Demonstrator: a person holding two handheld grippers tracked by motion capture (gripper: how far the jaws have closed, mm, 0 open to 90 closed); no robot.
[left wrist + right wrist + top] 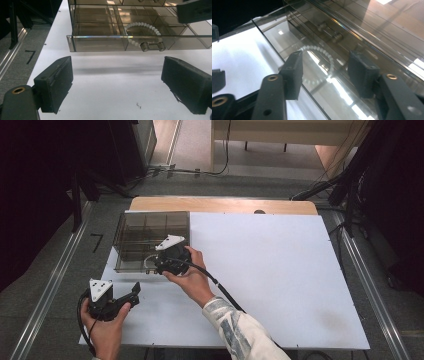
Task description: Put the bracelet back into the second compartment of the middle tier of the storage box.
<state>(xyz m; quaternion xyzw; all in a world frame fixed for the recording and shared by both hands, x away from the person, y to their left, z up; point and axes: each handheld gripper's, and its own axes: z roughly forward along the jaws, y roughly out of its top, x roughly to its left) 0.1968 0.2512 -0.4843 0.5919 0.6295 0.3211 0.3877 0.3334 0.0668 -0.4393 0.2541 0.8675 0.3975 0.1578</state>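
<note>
Smoky transparent plastic drawer box (150, 237) sitting on the white counter (280, 280); white bead bracelet (142, 31) lying inside. Right hand-held gripper (324, 72) hovering released above the bracelet; left hand-held gripper (117, 82) waiting released nearby.

smoky clear organizer box (150, 237), white bead bracelet (142, 31), white tabletop (280, 270)

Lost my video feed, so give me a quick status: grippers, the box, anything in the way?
Left gripper open, empty, above white table. Right gripper open over smoky transparent plastic drawer box. White bead bracelet inside drawer. Nothing blocking.
</note>
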